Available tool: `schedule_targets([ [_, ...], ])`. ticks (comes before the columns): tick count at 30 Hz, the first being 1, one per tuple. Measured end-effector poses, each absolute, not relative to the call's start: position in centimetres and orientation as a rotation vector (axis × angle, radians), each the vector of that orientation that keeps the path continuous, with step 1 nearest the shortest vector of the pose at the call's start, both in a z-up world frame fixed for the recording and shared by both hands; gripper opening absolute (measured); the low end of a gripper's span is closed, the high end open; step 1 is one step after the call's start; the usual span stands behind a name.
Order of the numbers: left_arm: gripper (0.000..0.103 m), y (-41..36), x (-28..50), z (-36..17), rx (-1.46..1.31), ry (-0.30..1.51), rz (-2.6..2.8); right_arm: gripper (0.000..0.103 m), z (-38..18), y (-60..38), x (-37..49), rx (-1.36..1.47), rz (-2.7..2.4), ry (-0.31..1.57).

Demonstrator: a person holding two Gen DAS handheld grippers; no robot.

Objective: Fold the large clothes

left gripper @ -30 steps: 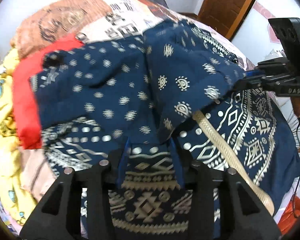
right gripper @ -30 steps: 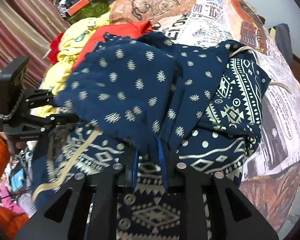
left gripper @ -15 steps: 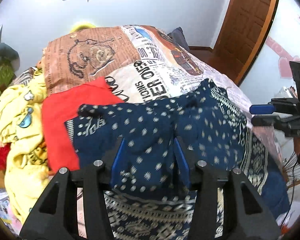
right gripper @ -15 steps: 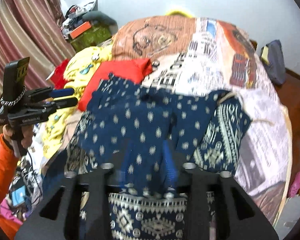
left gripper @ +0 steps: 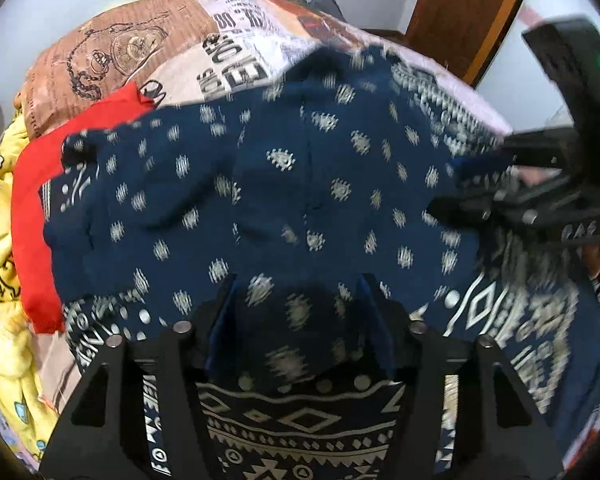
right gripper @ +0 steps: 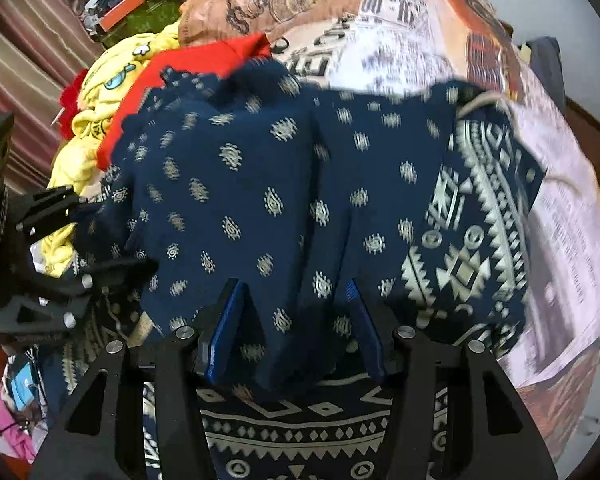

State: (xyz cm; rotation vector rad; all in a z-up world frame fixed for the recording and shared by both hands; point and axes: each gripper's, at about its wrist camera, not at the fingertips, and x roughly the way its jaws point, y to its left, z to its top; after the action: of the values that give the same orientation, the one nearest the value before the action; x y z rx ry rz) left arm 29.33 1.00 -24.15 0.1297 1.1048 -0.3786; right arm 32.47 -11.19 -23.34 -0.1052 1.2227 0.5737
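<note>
The navy printed garment point(left gripper: 300, 184) is lying on the bed, its dotted top layer doubled over onto the tribal-border part, so the fold looks laid down already. Both grippers sit at the near edge of that flap: the left gripper point(left gripper: 296, 320) and right gripper point(right gripper: 292, 320) each have jaws opening, cloth between the blue pads but slack, so I'd call it a release rather than a grab. Red cloth point(left gripper: 32, 208) and yellow clothes point(right gripper: 100, 92) are piled just beside it on the newspaper-print bedsheet point(left gripper: 236, 60). Wooden door point(left gripper: 460, 12) behind, striped curtain point(right gripper: 24, 80) off to the side.
</note>
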Motion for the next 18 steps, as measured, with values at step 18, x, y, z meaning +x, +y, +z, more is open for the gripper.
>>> schedule_targets([
  [18,0.076,11.4,27.8,-15.4,-0.070,0.941,-0.258,0.060,-17.4,-16.9,32.6,0.030,0.500,1.025],
])
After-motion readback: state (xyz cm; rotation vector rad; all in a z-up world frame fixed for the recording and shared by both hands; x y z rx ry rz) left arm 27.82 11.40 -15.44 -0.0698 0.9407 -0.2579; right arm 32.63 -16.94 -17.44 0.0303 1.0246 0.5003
